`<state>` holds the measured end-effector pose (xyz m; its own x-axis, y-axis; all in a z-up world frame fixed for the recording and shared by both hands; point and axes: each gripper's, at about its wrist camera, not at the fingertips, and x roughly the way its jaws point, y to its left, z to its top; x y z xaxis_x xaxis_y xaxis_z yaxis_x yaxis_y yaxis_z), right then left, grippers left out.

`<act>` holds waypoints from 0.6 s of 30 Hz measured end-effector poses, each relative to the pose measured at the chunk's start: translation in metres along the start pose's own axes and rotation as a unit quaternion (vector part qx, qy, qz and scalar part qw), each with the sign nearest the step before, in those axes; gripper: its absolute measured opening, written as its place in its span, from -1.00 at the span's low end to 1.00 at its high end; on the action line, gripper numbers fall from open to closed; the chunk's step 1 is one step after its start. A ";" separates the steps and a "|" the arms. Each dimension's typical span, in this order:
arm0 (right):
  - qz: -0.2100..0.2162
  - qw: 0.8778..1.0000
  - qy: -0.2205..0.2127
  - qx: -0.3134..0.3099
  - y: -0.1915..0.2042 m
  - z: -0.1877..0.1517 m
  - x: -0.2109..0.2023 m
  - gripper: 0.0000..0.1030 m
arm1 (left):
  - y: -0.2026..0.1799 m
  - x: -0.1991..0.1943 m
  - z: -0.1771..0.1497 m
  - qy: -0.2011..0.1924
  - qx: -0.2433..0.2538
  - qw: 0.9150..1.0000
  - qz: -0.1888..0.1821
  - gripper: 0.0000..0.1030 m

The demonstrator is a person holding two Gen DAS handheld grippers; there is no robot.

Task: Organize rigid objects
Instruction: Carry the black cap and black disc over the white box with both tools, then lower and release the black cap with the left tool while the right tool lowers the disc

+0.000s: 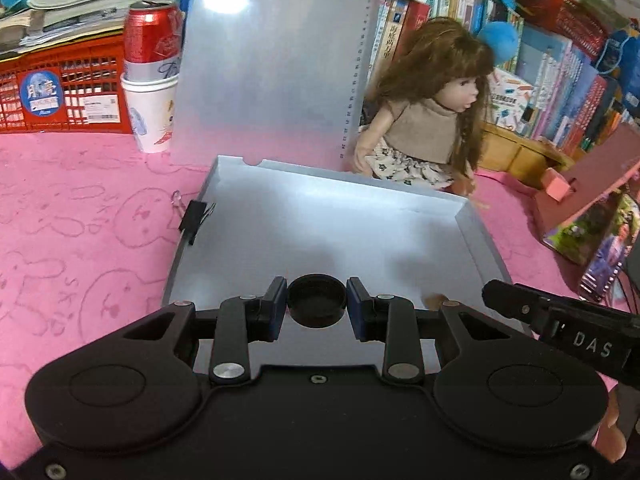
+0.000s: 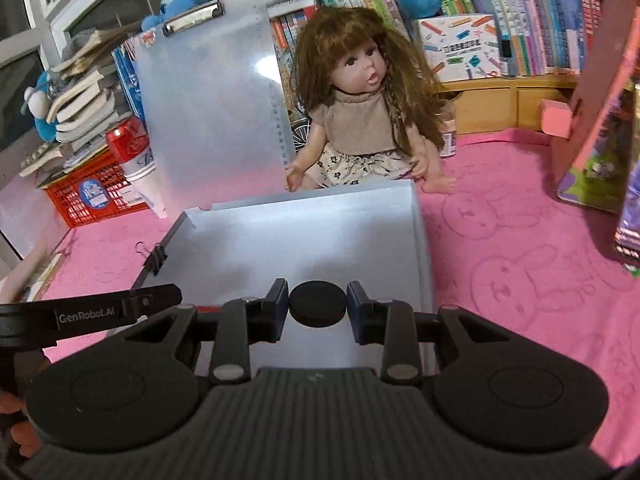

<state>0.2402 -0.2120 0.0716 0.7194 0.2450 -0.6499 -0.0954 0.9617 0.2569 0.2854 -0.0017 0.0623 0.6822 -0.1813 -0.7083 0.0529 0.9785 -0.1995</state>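
The left tongs (image 1: 317, 303) grasp a black cap (image 1: 317, 301), its hollow side up, between the two blue pads. The right tongs (image 2: 317, 303) grasp a black disc (image 2: 317, 305) with a flat top in the same way. Both things are held above the near part of a shallow grey tray (image 1: 476, 232), which lies on a pink cloth (image 1: 80, 240) with rabbit drawings. A black binder clip (image 1: 195, 218) sits on the left wall of the tray. Behind the tray a translucent clipboard (image 1: 272, 60) stands upright, and just beside it, on the right, sits a doll (image 1: 432, 108) with long brown hair. Left of the clipboard a red can (image 1: 152, 36) stands in a white paper cup (image 1: 150, 116), near a red crate (image 1: 60, 96) that carries books. In the left view the tip of the right tongs shows at the right edge, over the tray's corner
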 end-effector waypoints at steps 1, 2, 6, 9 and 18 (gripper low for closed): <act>-0.001 1.000 0.003 -0.003 0.001 0.002 0.007 -0.29 | -0.001 0.006 0.002 0.001 0.000 1.000 0.003 -0.41; -0.001 1.000 0.005 -0.004 0.001 0.004 0.011 -0.29 | -0.002 0.012 0.005 0.002 0.002 1.000 0.005 -0.41; -0.005 1.000 0.010 -0.012 0.004 0.007 0.031 -0.29 | -0.006 0.032 0.008 0.008 0.006 1.000 0.011 -0.40; -0.012 1.000 0.016 -0.022 0.007 0.008 0.045 -0.29 | -0.008 0.046 0.008 0.013 0.013 1.000 0.019 -0.40; -0.031 0.998 0.028 -0.052 0.011 0.006 0.071 -0.28 | -0.009 0.068 0.008 0.014 0.026 0.999 0.032 -0.40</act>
<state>0.2943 -0.1850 0.0322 0.6867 0.1888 -0.7020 -0.1258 0.9820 0.1410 0.3374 -0.0220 0.0212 0.6643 -0.1206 -0.7377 0.0491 0.9918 -0.1180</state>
